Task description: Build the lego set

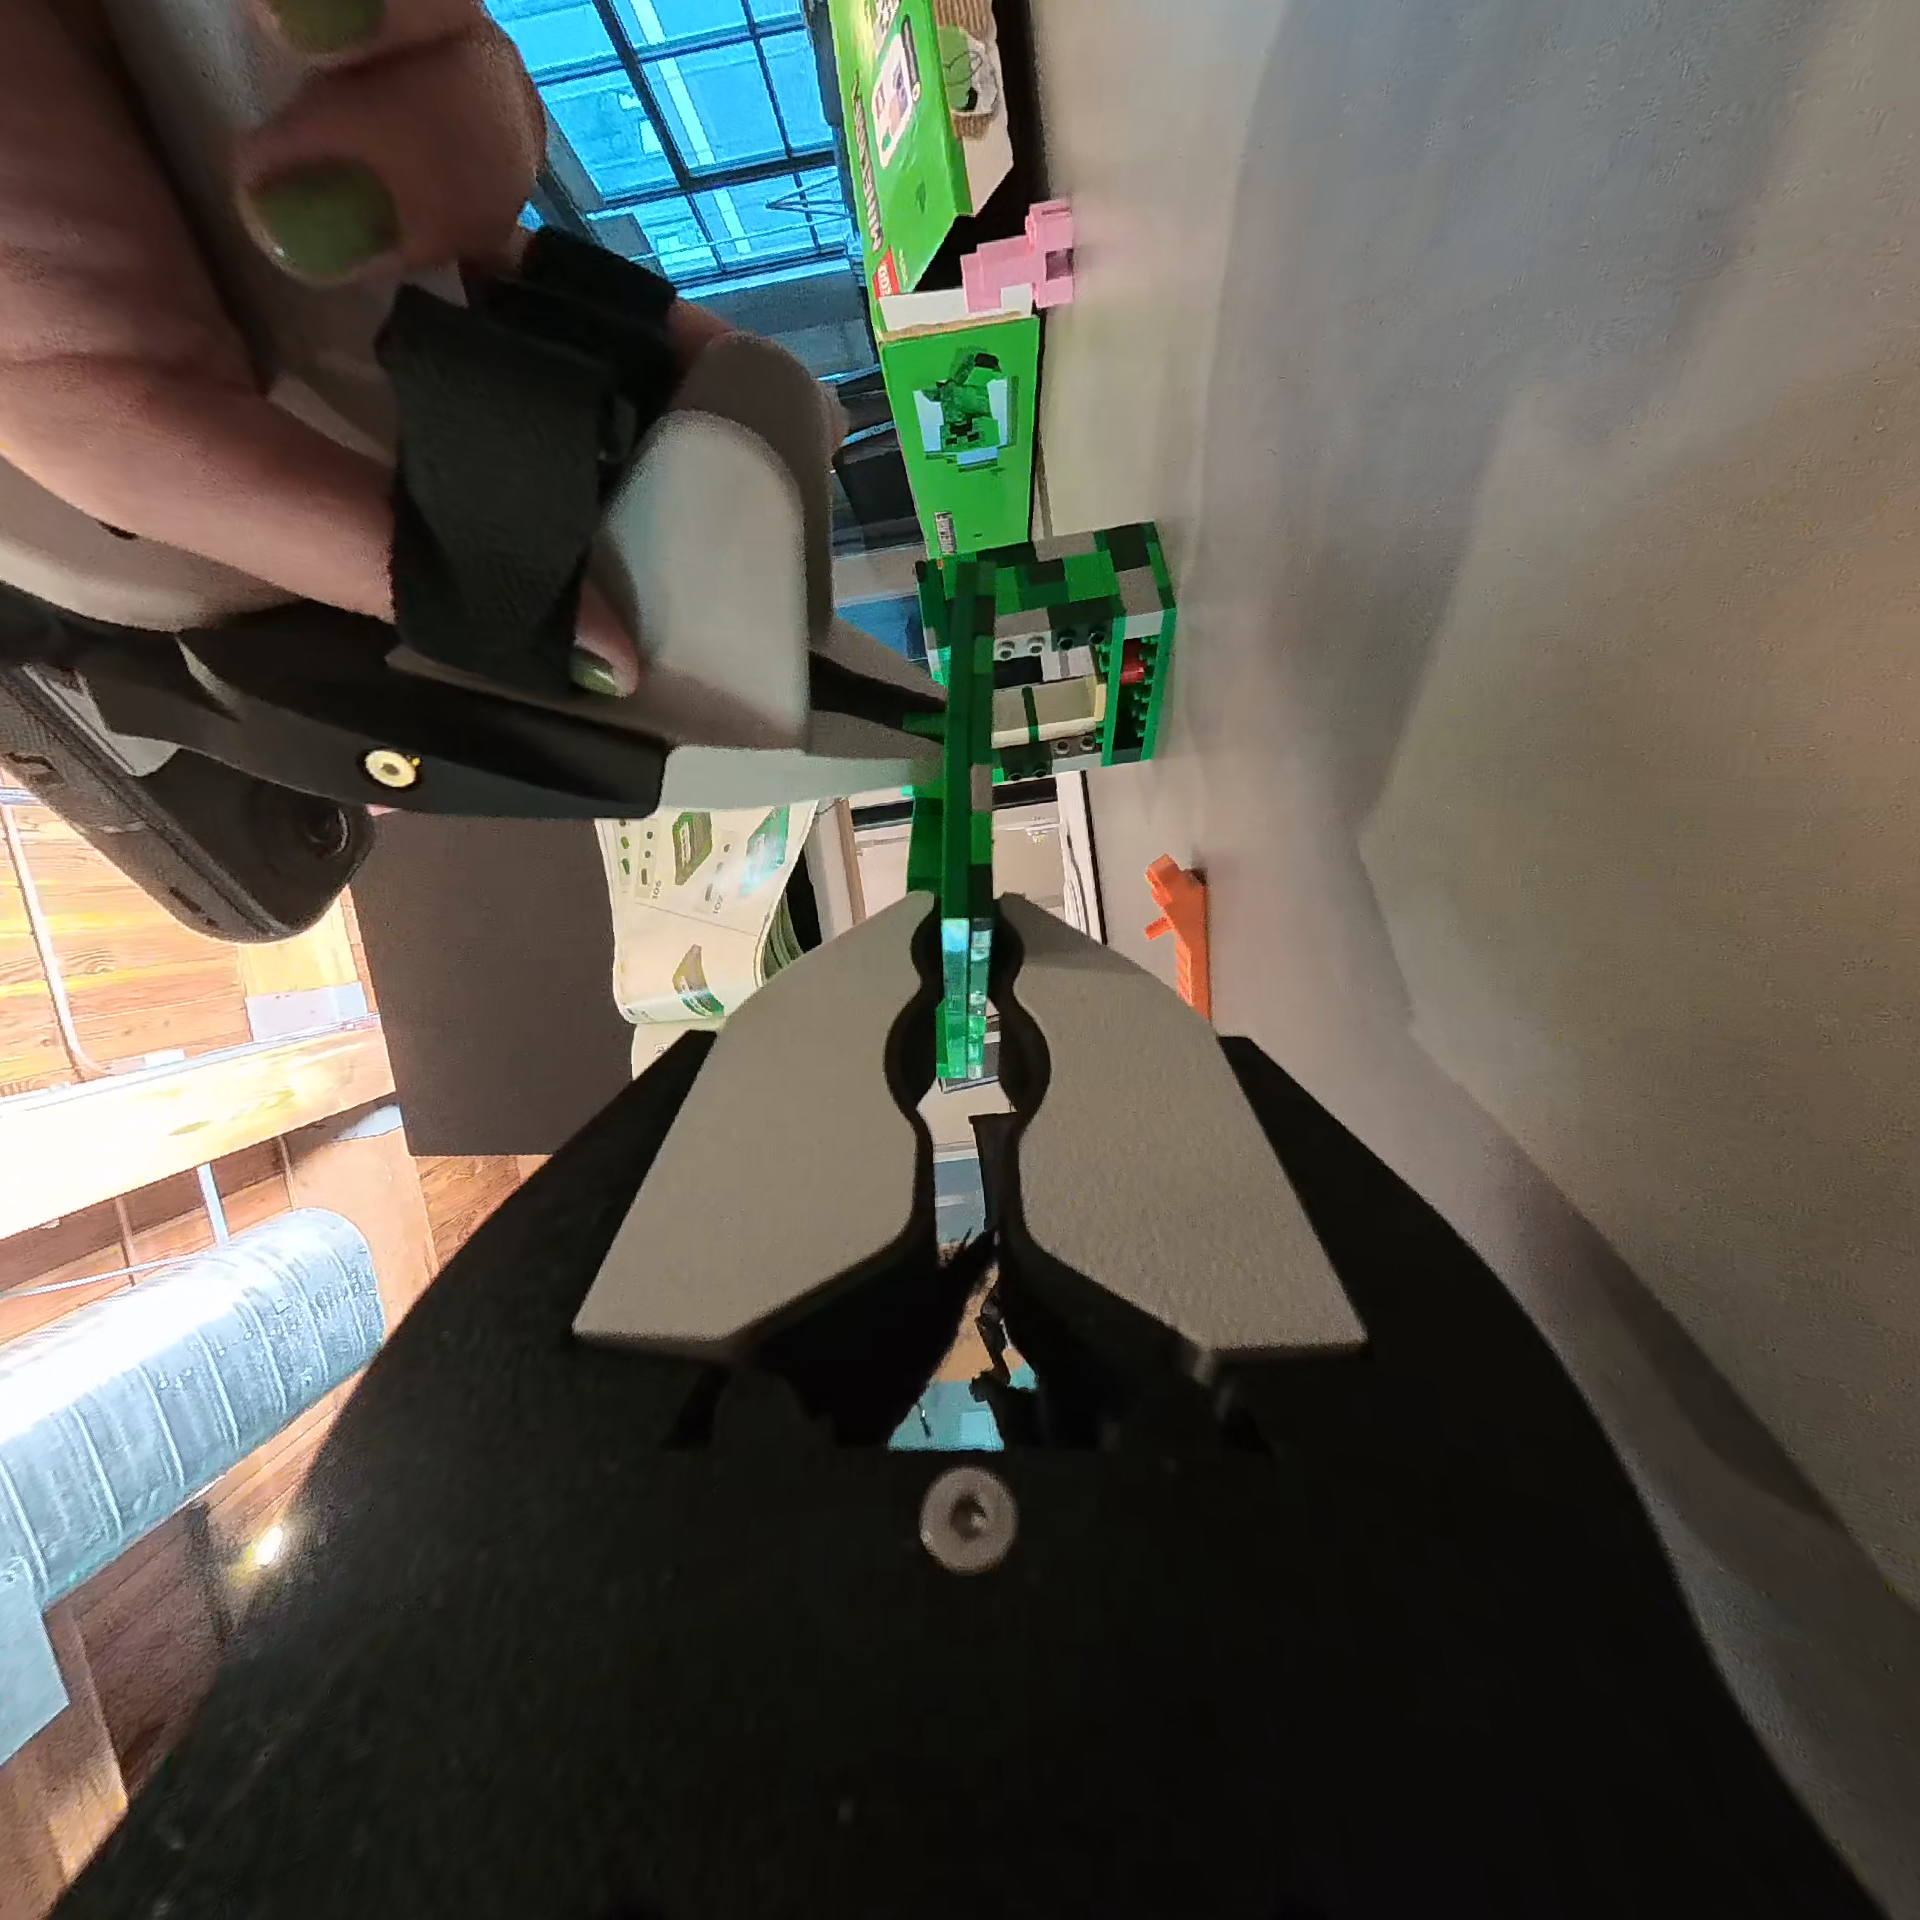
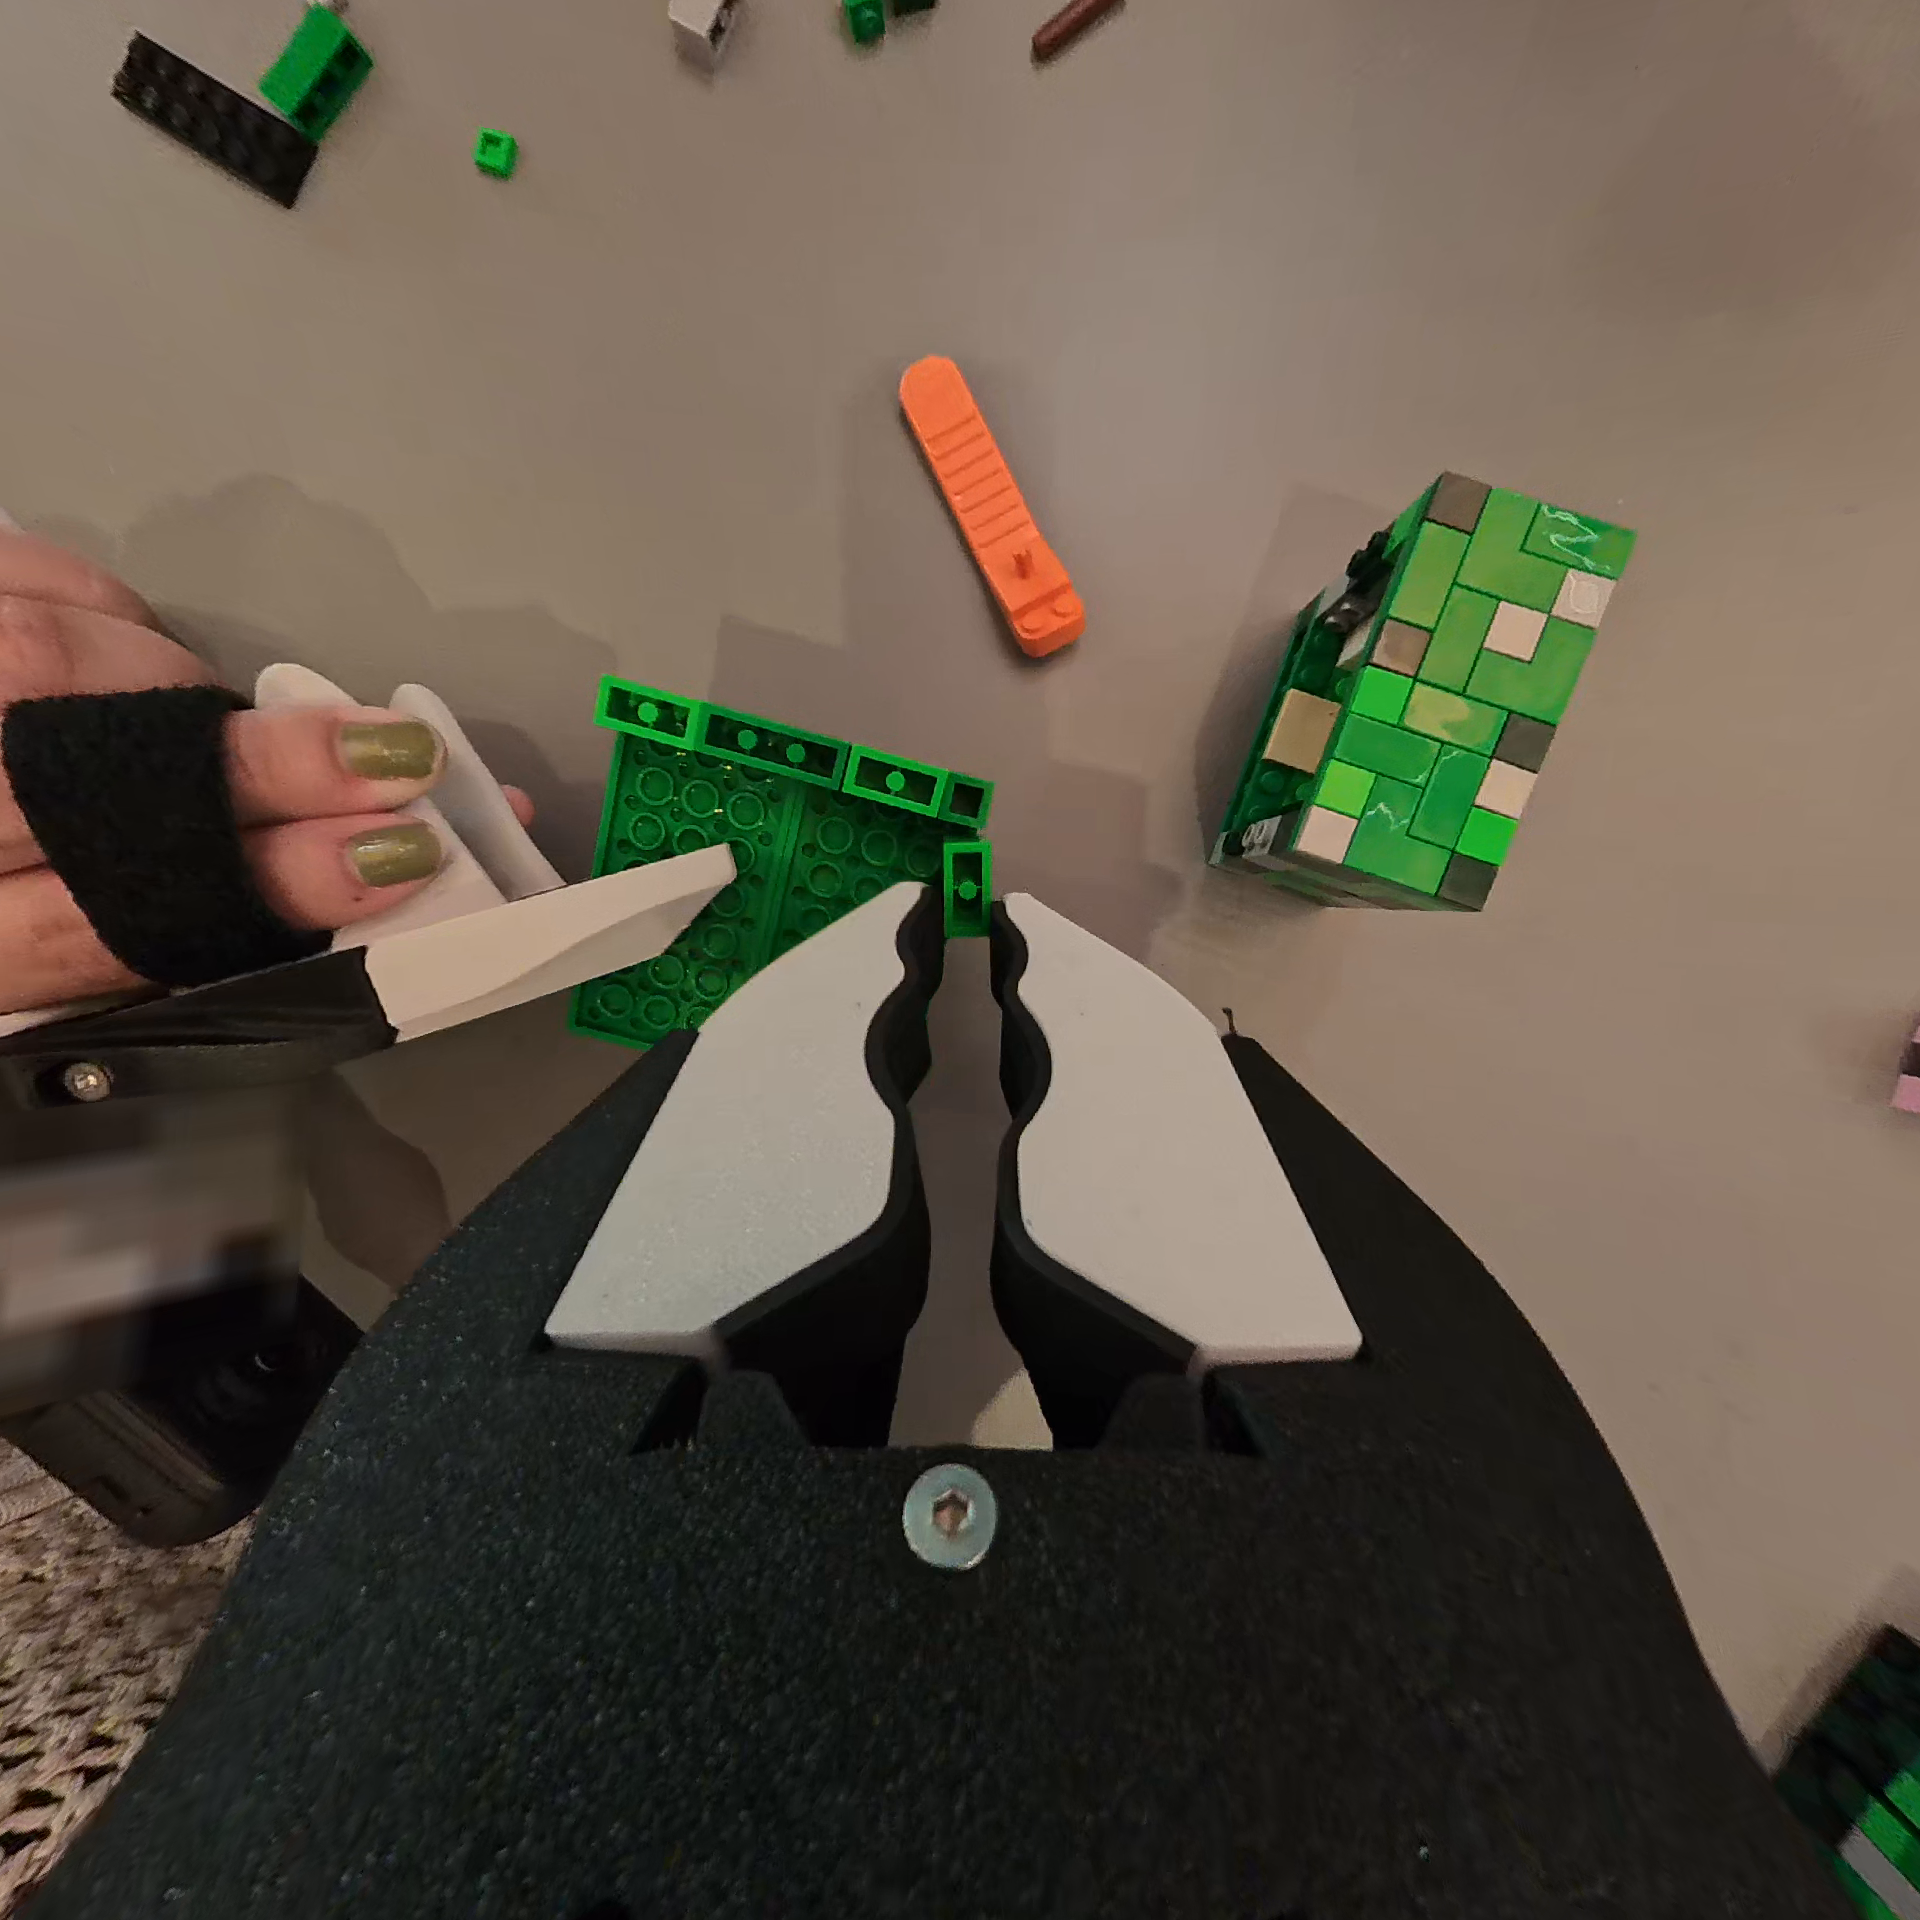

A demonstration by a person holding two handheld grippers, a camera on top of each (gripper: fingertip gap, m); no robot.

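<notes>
My left gripper point(image 1: 966, 987) is shut on the edge of a green plate assembly point(image 1: 961, 831) and holds it above the grey table. In the right wrist view the plate point(image 2: 707, 831) shows its underside, with green bricks along its far edge, and a finger of the left gripper point(image 2: 623, 914) lies across it. My right gripper point(image 2: 964, 909) is closed on a small green brick point(image 2: 966, 888) at the plate's right corner. It also shows in the left wrist view point(image 1: 904, 727), with its tips against the plate. A built green pixel-pattern cube point(image 2: 1434, 707) stands on the table to the right.
An orange brick separator point(image 2: 987, 509) lies beyond the plate. Loose pieces lie far off: a black plate point(image 2: 208, 120), a green brick point(image 2: 317, 68), a tiny green piece point(image 2: 496, 153). A pink figure point(image 1: 1023, 260), green boxes point(image 1: 914, 135) and an instruction booklet point(image 1: 707, 914) stand behind. Left and right tips are no more than a few centimetres apart. My right tips are roughly 8 cm from the built green pixel-pattern cube point(image 2: 1434, 707).
</notes>
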